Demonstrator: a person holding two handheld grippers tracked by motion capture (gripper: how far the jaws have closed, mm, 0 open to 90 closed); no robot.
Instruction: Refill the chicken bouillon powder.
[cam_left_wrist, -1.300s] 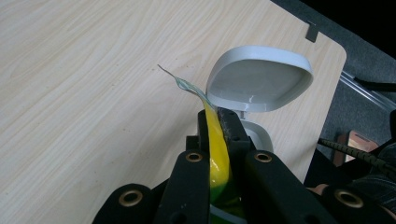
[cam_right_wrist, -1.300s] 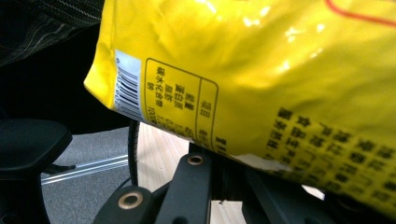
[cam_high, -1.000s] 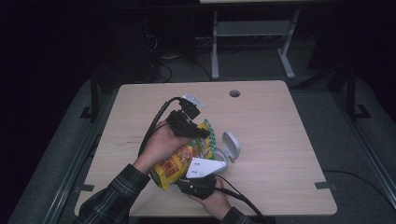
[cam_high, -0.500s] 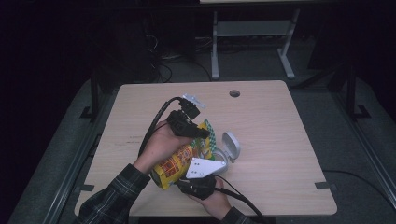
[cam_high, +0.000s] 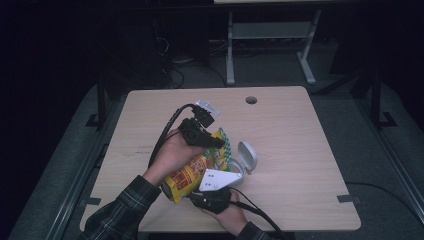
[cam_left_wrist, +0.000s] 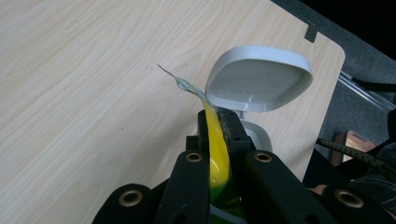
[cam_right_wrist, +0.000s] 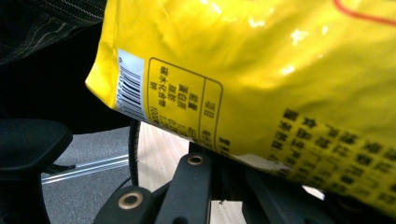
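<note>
The left tongs (cam_left_wrist: 217, 140) pinch the top edge of a crinkly yellow snack bag (cam_high: 192, 172), held above the pale wooden counter (cam_high: 300, 150). The right tongs (cam_high: 212, 192) grip its lower end, jaws hidden. An open-lidded white container (cam_left_wrist: 259, 84) stands just beside it.

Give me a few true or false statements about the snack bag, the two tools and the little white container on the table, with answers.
1. The left tool is shut on the yellow snack bag. True.
2. The white container has its lid closed. False: the lid stands flipped open.
3. The table has a round hole near its far edge. True.
4. The bag lies flat on the table, untouched. False: it is held up between the two tools.
5. The right tool is at the bag's lower end. True.
</note>
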